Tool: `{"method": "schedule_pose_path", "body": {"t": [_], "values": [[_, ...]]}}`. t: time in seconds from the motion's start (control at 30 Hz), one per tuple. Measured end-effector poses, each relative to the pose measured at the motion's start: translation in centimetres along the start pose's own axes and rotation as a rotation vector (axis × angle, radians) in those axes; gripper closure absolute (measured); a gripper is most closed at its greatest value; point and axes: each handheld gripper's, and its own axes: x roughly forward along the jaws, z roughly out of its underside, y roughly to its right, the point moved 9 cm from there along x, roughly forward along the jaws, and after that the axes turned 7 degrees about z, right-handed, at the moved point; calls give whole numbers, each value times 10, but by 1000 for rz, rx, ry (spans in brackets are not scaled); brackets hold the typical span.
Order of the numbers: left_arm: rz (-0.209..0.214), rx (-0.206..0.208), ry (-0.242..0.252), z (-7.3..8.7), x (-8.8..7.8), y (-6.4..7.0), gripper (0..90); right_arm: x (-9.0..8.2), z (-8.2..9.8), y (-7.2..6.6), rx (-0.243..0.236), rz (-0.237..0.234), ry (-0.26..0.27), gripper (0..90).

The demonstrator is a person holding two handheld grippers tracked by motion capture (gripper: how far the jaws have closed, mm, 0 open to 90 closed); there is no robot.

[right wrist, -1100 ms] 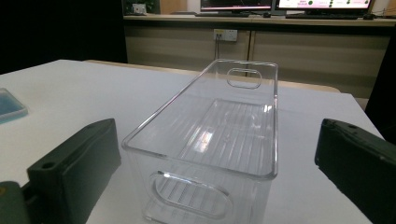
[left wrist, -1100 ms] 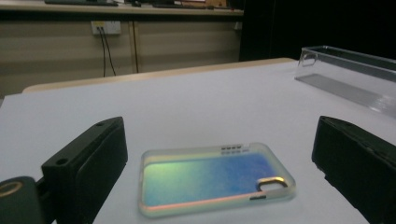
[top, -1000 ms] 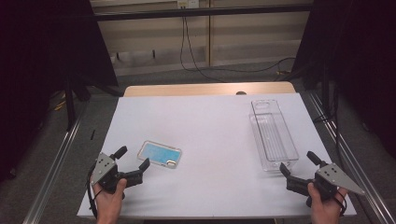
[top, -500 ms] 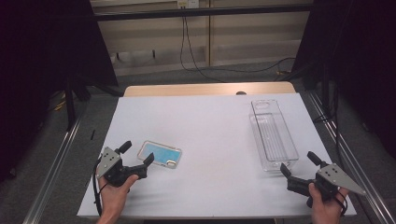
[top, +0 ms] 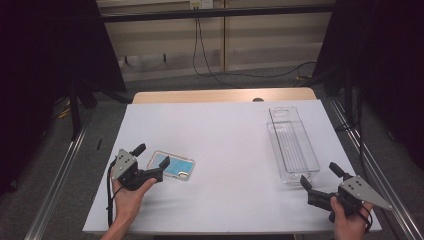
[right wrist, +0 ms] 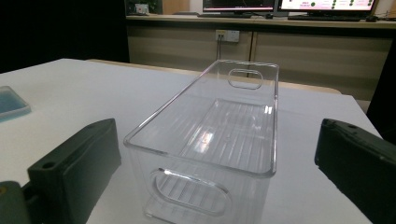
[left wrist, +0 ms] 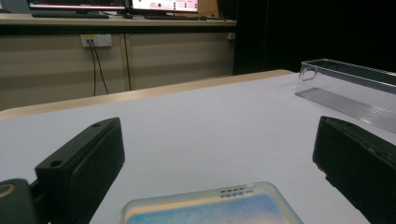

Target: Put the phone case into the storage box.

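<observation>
Phone case: we see the blue phone case lying flat on the white bench, at the near left part of it, its clear rim showing in the left gripper view.
Left tongs: our left tongs are released, jaws spread wide, one on each side of the case's near-left end; neither jaw touches it as far as we can tell.
Direction: the case lies straight ahead of the left tongs, running away from them to the right and a little toward us.
Long axis: we judge that the jaws straddle the case across its short width, so closing should pinch its two long edges.
Right tongs: our right tongs are released too, empty, just beside the near end of the clear bin.
Nearer hand: the left hand is far nearer the case; the right is well apart from it.
Bin: it stands lengthwise on the right, empty.
</observation>
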Motion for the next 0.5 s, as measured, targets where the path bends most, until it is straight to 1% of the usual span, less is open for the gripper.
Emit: {"method": "schedule_pose_path", "body": {"t": [0.07,0.13,0.17,0.2,0.33,0.4,0.5], "values": [[3,4,-4,0,1,0,24,0,0,0,1,0,-1,0],[12,15,-2,-3,6,0,23,0,0,1,2,1,-1,0],[12,15,-2,-3,6,0,24,0,0,1,2,0,-1,0],[10,22,2,-6,9,0,24,0,0,1,3,-1,-1,0],[14,24,0,-8,15,-1,29,0,0,0,3,-1,1,0],[17,21,-1,-8,20,-3,33,0,0,0,2,-1,0,0],[16,33,-6,-10,23,-6,33,0,0,0,2,-1,1,0]]}}
